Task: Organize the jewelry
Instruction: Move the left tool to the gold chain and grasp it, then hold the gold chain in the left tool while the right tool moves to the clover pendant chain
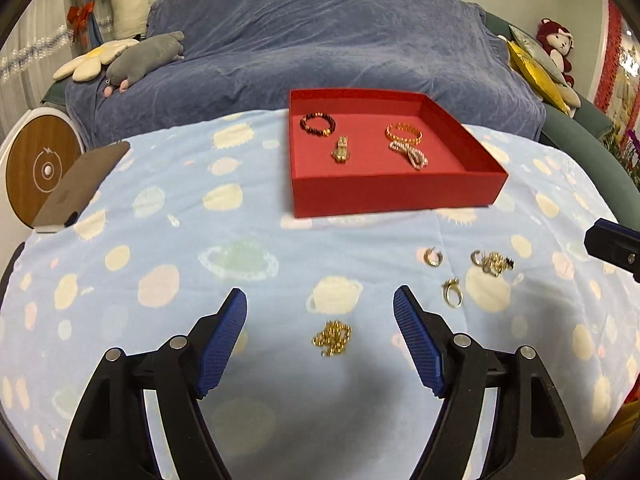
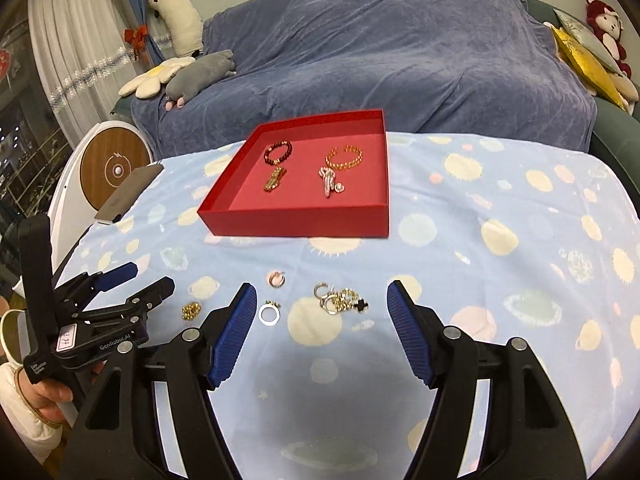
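A red box (image 1: 396,192) stands on the planet-print cloth. It holds a dark bead bracelet (image 1: 318,124), a gold bracelet (image 1: 404,132), a pearl piece (image 1: 412,154) and a gold clasp (image 1: 341,150). My left gripper (image 1: 320,294) is open, and a small gold chain (image 1: 332,338) lies on the cloth between its fingers, untouched. My right gripper (image 2: 322,288) is open too, over a tangle of earrings (image 2: 342,300). Beside the tangle lie a pale ring (image 2: 269,314) and a hoop earring (image 2: 276,279). In the right wrist view the left gripper (image 2: 144,280) sits just left of the gold chain (image 2: 191,310).
A dark phone (image 1: 80,184) lies at the cloth's left edge, with a round white and wood device (image 1: 40,168) beyond it. A sofa under a blue cover (image 1: 320,40) with plush toys stands behind the table. A hand (image 2: 44,396) holds the left gripper.
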Available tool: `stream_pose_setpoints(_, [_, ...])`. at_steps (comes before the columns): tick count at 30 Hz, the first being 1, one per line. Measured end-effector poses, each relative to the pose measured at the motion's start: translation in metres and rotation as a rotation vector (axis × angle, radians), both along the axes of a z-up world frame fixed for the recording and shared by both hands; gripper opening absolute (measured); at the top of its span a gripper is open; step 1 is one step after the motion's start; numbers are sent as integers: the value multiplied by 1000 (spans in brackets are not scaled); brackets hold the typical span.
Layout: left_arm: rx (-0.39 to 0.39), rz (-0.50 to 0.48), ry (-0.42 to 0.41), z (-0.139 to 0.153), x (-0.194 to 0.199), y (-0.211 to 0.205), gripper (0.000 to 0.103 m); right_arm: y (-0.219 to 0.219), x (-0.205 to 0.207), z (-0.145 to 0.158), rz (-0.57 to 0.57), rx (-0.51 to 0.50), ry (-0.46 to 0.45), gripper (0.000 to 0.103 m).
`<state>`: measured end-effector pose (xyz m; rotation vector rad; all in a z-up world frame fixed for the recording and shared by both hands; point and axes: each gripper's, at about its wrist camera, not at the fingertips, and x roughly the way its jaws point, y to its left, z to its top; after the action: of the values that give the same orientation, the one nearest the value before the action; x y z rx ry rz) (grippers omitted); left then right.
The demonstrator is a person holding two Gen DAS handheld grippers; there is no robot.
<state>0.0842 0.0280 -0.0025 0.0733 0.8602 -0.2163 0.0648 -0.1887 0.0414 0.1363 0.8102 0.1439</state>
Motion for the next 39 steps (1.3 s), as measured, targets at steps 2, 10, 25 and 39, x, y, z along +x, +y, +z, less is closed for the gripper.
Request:
stream_pose_setpoints(2, [12, -25, 20, -14, 0, -2, 59, 0, -1, -8, 2, -21, 15, 65])
stream_pose_setpoints(10, [19, -35, 59, -46, 5, -8, 46, -6, -1, -36, 0, -29, 71, 65])
stream_pose_setpoints(25, [-21, -71, 50, -30, 1, -6, 5, 2, 6, -44, 35, -40, 86, 56])
stream_pose_setpoints(39, [-153, -80, -3, 24, -5, -4, 5, -6, 53, -72, -18, -35, 104, 25])
